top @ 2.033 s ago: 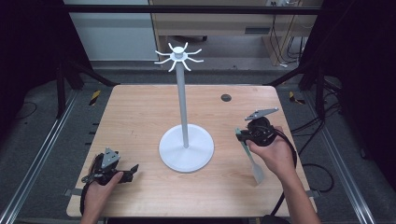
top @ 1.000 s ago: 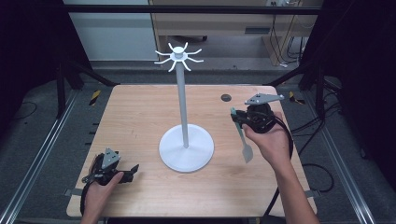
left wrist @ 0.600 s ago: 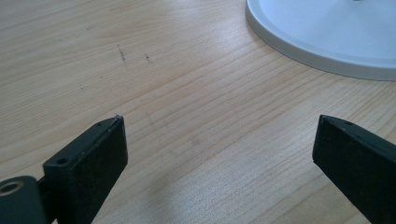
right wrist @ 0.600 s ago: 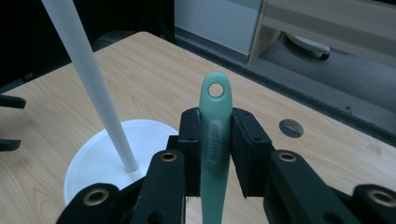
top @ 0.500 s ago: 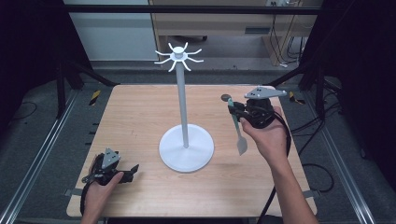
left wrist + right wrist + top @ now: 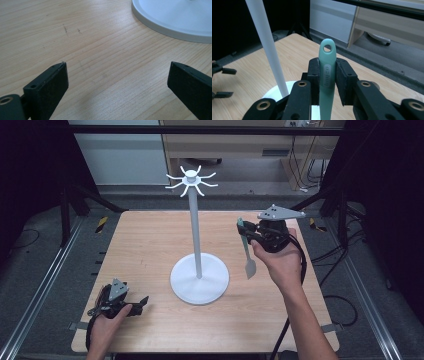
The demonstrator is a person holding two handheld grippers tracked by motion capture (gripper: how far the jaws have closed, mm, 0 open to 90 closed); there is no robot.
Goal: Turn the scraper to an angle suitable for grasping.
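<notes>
I grip a pale green spatula (image 6: 326,75) by its handle, my right gripper (image 6: 250,236) clamped on it just below the hanging hole at the handle's tip. Over the last two seconds I have lifted it off the table (image 6: 150,240) and carried it up and away from me; it now hangs in the air to the right of the white hook stand (image 6: 196,230). That suggests I am bringing the hole up toward the hooks at the top. The spatula's long axis runs near vertical: hole end up, flat blade pointing down at the wood. My left gripper (image 6: 135,304) rests on the table's near left corner, jaws wide apart and holding nothing.
</notes>
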